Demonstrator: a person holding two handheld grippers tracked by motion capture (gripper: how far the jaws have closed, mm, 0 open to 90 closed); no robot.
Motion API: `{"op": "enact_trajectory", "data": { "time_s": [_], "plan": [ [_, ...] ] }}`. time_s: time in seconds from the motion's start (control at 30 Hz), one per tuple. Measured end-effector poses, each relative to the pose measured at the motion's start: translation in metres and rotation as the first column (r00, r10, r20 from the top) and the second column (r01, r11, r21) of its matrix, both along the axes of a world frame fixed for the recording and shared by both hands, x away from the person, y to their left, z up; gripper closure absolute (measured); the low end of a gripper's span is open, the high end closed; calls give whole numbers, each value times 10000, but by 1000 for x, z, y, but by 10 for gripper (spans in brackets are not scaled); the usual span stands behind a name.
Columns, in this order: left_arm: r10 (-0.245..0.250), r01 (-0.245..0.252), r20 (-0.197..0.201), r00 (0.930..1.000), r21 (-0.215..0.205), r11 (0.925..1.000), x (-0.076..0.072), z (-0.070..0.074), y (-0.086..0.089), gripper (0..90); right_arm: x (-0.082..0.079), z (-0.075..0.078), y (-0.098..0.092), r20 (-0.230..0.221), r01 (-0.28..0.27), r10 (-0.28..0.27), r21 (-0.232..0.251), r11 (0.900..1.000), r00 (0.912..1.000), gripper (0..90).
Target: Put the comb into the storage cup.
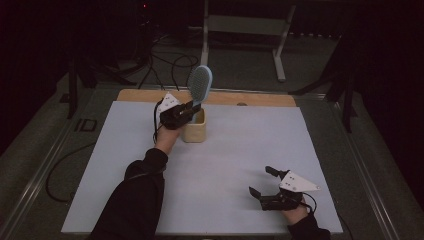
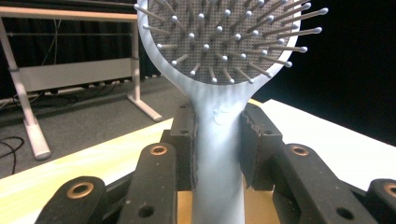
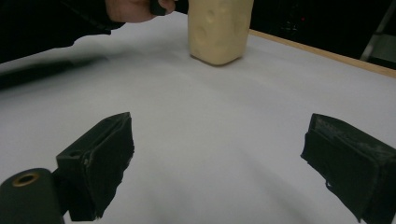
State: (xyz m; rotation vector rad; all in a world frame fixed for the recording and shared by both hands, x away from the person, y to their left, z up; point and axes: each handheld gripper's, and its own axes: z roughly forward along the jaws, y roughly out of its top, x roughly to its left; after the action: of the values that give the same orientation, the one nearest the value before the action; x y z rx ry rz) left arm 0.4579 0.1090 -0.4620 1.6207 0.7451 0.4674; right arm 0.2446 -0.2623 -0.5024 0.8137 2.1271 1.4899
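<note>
Working from the largest item down, I start with the surface, a white sheet over a wooden board, which carries everything in use. Next is the cup, a cream, squarish holder standing upright near the far edge of the surface. It looks light and could tip or slide if the brush drags against its wall.

My left tongs are pinching the hairbrush by its neck, just below the head, with both pads pressed flat on the pale blue handle. The brush stands nearly upright, head above the cup, handle running down into or just over the cup mouth; I cannot tell whether its tip touches the bottom.

I judge the hairbrush to be light, rigid plastic with a smooth, somewhat slippery handle. The neck is the correct grip point: it is narrow, flat-sided and close to the heavier head, so the brush will not swing. The bristle field should be avoided, as the ball-tipped pins flex and give no firm hold.

My right tongs rest spread wide near the near right corner of the surface, holding nothing, well apart from the cup.
</note>
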Motion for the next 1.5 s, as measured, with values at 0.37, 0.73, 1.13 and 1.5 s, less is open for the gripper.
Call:
{"op": "enact_trajectory", "data": {
  "time_s": [0.37, 0.73, 1.13, 1.5],
  "plan": [
    [-1045, 1041, -234, 9942, -162, 9944, -1, 4, 8, 152, 0, 0, 0, 20, 10, -10, -3, 10000, 10000, 83],
    [-1270, 1277, -571, 9903, 96, 9918, 1, 11, 11, 0, 0, 1, 0, 57, 13, -13, -6, 10000, 10000, 83],
    [-1047, 1067, -485, 9933, 404, 9935, -1, 14, 13, 0, 0, 1, 0, 75, 30, -30, 4, 10000, 10000, 83],
    [-1032, 1066, -547, 9932, 628, 9923, -2, 21, 14, 0, 0, 0, -1, 33, 52, -52, -9, 10000, 10000, 83]
  ]
}}
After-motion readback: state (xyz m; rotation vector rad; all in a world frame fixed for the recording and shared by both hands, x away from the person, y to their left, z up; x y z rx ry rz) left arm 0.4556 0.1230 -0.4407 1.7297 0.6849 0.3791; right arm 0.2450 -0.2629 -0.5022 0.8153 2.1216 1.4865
